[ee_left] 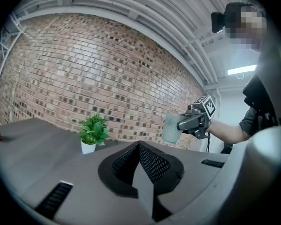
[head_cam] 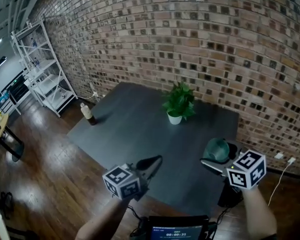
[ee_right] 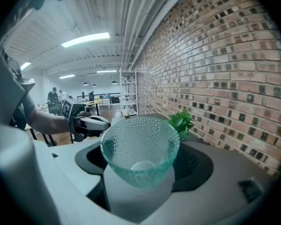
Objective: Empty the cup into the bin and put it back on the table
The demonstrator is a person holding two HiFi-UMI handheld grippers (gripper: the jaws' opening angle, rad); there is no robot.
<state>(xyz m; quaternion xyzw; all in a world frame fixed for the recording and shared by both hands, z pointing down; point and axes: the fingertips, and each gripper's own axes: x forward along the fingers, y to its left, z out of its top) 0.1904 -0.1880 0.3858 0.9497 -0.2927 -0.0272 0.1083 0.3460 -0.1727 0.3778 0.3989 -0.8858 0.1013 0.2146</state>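
- Farthest left, a metal shelf rack (head_cam: 42, 66) stood against the brick wall (head_cam: 190, 34), and a small bottle (head_cam: 87, 113) sat at the left corner of the dark table (head_cam: 130, 129).
- Next, the left gripper (head_cam: 151, 162) hung over the table's near edge. Its 2 jaws were pressed together with nothing between them, so it seemed to have no part in the job.
- At the middle, a potted plant (head_cam: 178, 104) stood on the table near the wall, well apart from both grippers.
- To the right, the right gripper (head_cam: 216, 164) was clamped on the green glass cup (head_cam: 217, 149), 1 jaw on each side of its lower part. It held the cup in the air above the table's near right part, not touching the top.
- From the right gripper view, the cup looked empty, with its bare bottom showing through the glass.
- No bin showed in any view. Judging by the empty cup, the tipping-out was probably done, and 1 step was left: setting the cup upright on the table and letting go.
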